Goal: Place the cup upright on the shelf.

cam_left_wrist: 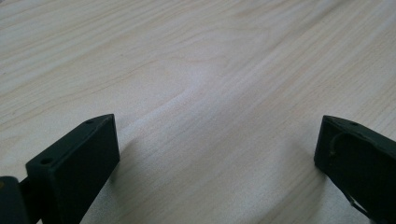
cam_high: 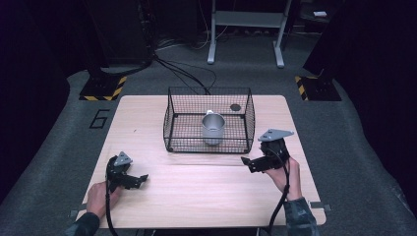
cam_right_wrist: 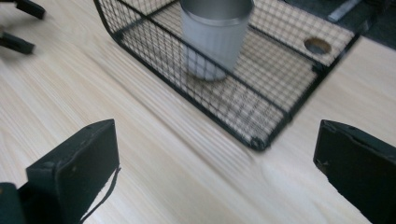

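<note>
A black wire basket [cam_high: 187, 132] stands at the back middle of the wooden table [cam_high: 206, 196], and a metal cup [cam_high: 213, 129] stands upright inside it. Low on the left, my left gripper [cam_high: 142, 181] rests open over bare wood, with nothing between its jaws [cam_left_wrist: 217, 140]. My right gripper [cam_high: 247, 165] hovers open just off the basket's front right corner. In the right gripper view, the space between its jaws [cam_right_wrist: 217, 140] is empty, and the basket [cam_right_wrist: 261, 107] and cup [cam_right_wrist: 215, 39] lie a short way ahead. The left gripper [cam_right_wrist: 21, 25] appears far off at the top left.
A round hole [cam_high: 235, 107] in the tabletop sits behind the basket on the right. Beyond the table are grey floor, black cables [cam_high: 187, 73], a white stand [cam_high: 246, 29], and hazard-striped bases [cam_high: 103, 88] at both sides.
</note>
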The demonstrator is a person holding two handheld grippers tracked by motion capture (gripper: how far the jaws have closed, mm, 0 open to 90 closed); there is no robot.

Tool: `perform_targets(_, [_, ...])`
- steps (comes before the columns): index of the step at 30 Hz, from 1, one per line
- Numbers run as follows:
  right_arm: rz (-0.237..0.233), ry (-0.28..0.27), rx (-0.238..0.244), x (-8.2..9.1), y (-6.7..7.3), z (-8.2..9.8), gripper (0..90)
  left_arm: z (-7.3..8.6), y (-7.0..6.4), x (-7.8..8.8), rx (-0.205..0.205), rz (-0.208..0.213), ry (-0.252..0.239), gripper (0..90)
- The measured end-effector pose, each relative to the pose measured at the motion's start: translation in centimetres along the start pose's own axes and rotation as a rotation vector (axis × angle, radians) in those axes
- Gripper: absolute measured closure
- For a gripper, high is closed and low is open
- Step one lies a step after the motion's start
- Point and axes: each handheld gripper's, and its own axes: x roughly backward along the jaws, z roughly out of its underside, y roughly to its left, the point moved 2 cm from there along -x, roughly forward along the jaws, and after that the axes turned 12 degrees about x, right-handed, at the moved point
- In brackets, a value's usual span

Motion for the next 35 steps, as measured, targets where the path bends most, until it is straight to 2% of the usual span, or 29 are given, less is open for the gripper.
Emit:
perform_targets(4, [0.019, -0.006, -0.063, 0.0, -0.3, 2.8, 0.0, 0.0, 0.0, 0.0, -0.003, 0.0, 0.001, 0.1])
perform_targets(5, [0.019, -0.006, -0.063, 0.0, -0.3, 2.8, 0.0, 0.0, 0.0, 0.0, -0.003, 0.0, 0.001, 0.1])
perform_targets(6, [0.035, -0.004, -0.097, 0.0, -0.3, 4.5, 0.0, 0.0, 0.0, 0.0, -0.003, 0.0, 0.001, 0.1])
perform_targets(8, [0.043, 0.003, -0.123, -0.2, -0.4, 6.0, 0.0, 0.0, 0.0, 0.0, -0.004, 0.0, 0.001, 0.1])
perform_targets(9, [0.043, 0.003, -0.123, -0.2, -0.4, 6.0, 0.0, 0.0, 0.0, 0.0, -0.004, 0.0, 0.001, 0.1])
perform_targets(10, [0.052, 0.015, -0.146, -0.4, -0.4, 7.6, 0.0, 0.0, 0.0, 0.0, -0.003, 0.0, 0.001, 0.1])
perform_targets(14, [0.073, 0.043, -0.205, -1.2, -0.4, 10.8, 0.0, 0.0, 0.0, 0.0, -0.003, 0.0, 0.001, 0.1])
perform_targets(18, [0.098, 0.085, -0.234, -2.2, -0.7, 13.6, 0.0, 0.0, 0.0, 0.0, -0.003, 0.0, 0.001, 0.1])
perform_targets(19, [0.098, 0.085, -0.234, -2.2, -0.7, 13.6, 0.0, 0.0, 0.0, 0.0, -0.003, 0.0, 0.001, 0.1])
perform_targets(21, [0.118, 0.098, -0.241, -2.7, -0.9, 14.9, 0.0, 0.0, 0.0, 0.0, -0.004, 0.001, 0.003, 0.1])
perform_targets(23, [0.15, 0.119, -0.231, -2.9, -1.0, 15.3, 0.0, 0.0, 0.0, 0.0, -0.004, -0.001, -0.001, 0.1])
perform_targets(26, [0.171, 0.154, -0.228, -3.4, -1.1, 15.7, 0.0, 0.0, 0.0, 0.0, -0.004, 0.002, 0.006, 0.1])
perform_targets(28, [0.17, 0.146, -0.214, -3.6, -1.2, 15.9, 0.0, 0.0, 0.0, 0.0, -0.004, 0.002, 0.006, 0.1])
perform_targets(32, [0.171, 0.114, -0.214, -3.6, -1.5, 16.4, 0.0, 0.0, 0.0, 0.0, -0.003, 0.003, 0.007, 0.1])
perform_targets(33, [0.175, 0.108, -0.23, -3.7, -1.5, 16.3, 0.0, 0.0, 0.0, 0.0, -0.002, 0.002, 0.005, 0.1])
perform_targets(35, [0.17, 0.109, -0.22, -3.7, -1.6, 16.4, 0.0, 0.0, 0.0, 0.0, -0.004, 0.002, 0.006, 0.1])
